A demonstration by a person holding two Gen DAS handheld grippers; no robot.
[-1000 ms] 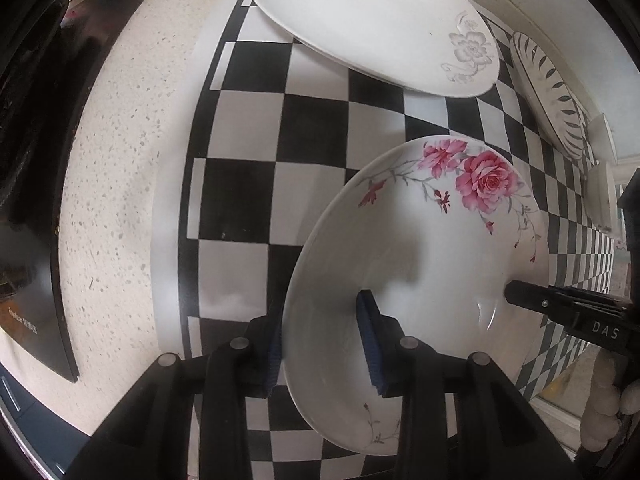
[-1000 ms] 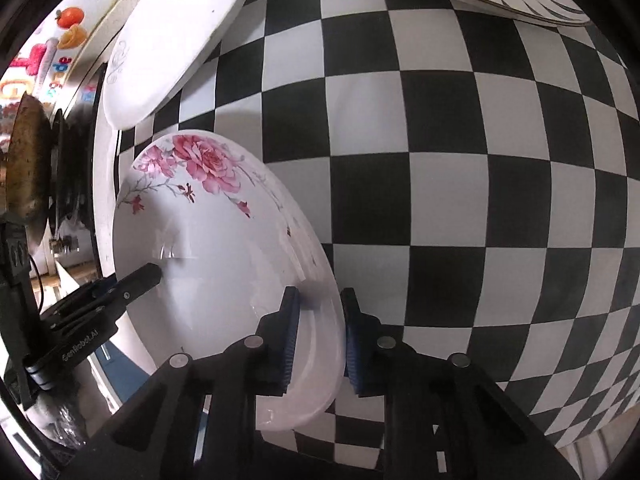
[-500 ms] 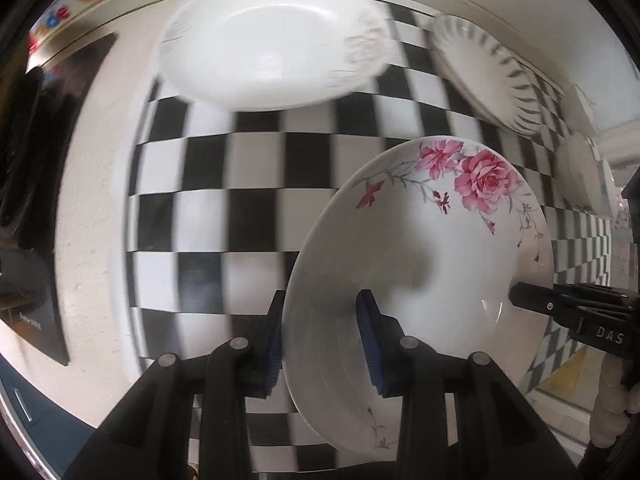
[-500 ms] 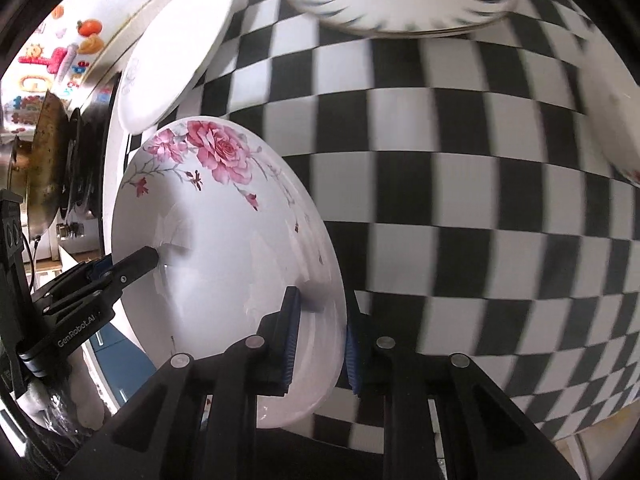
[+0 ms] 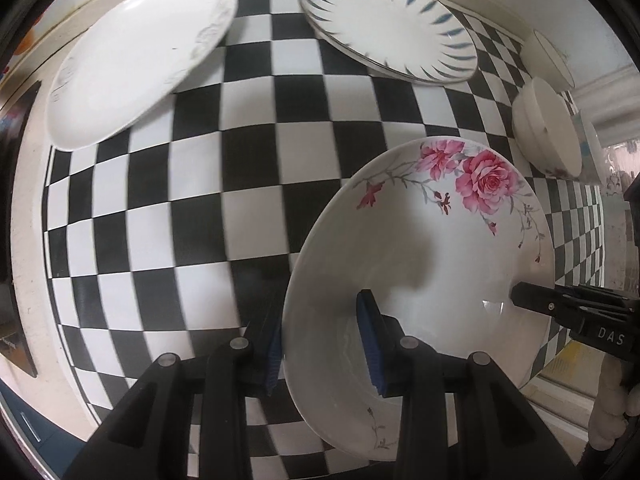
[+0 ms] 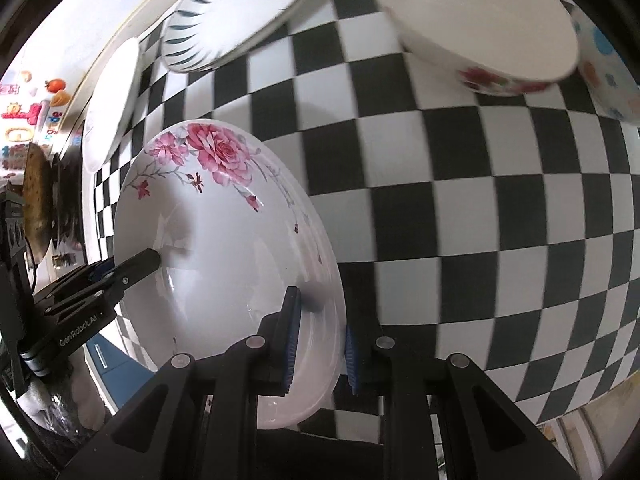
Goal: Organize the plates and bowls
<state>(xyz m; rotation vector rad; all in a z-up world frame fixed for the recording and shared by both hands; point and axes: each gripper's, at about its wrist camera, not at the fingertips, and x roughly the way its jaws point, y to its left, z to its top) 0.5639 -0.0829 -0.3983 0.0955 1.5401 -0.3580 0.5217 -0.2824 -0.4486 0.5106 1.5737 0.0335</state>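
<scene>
The rose plate (image 5: 432, 248) hung above the checkered cloth (image 5: 200, 208), carried by both grippers; the left gripper (image 5: 320, 340) was clamped on its left rim, one blue pad inside the dish and one beneath; the right gripper (image 6: 320, 336) pinched the opposite rim the same way. Neither showed any gap at the pads, so the grasp looked firm.

Far left lay a plain white plate (image 5: 132, 64); far and to the right of it sat the striped plates (image 5: 392, 28), seemingly a stack of two; at the far right stood a white bowl (image 5: 548, 124), with another bowl (image 5: 548, 56) behind it.

The step in hand was probably carrying the rose plate to a stack, likely the striped one. To do it well, both hands should travel together at one pace, keeping the plate level and the rim-to-rim spacing fixed, or a pad may slip; the plate should pass clear above the striped rim, be centred, lowered gently until it rests, and only then let go, both sides at once.
</scene>
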